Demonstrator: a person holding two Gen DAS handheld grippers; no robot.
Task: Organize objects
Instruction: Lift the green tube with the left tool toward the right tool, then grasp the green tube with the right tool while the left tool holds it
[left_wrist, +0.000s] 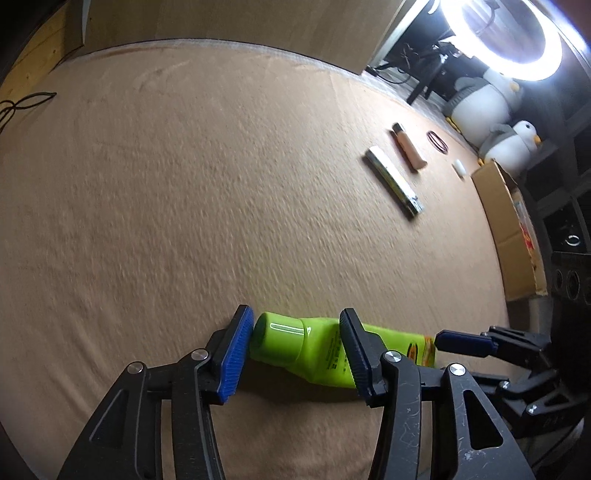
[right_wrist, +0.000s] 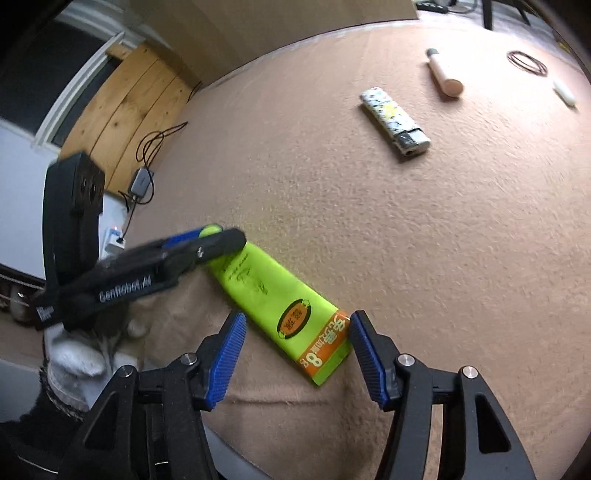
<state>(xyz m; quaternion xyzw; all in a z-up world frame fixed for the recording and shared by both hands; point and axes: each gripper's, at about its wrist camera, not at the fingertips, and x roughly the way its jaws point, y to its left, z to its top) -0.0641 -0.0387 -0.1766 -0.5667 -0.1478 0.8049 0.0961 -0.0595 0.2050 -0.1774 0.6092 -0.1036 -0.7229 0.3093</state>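
Note:
A lime-green tube with an orange label lies flat on the tan cloth. My left gripper is open and low over its cap end: one blue pad sits at the cap's tip, and the other finger crosses above the tube's body. In the right wrist view, the left gripper is blurred at the cap. My right gripper is open astride the tube's flat crimped end. Its right pad is close to the corner and its left pad stands apart. One of its fingers shows at the tube's tail.
Farther along the cloth lie a patterned lighter, a pale cylinder with a dark tip, thin dark loops and a small white piece. A cardboard box, plush penguins and a ring light line the right edge.

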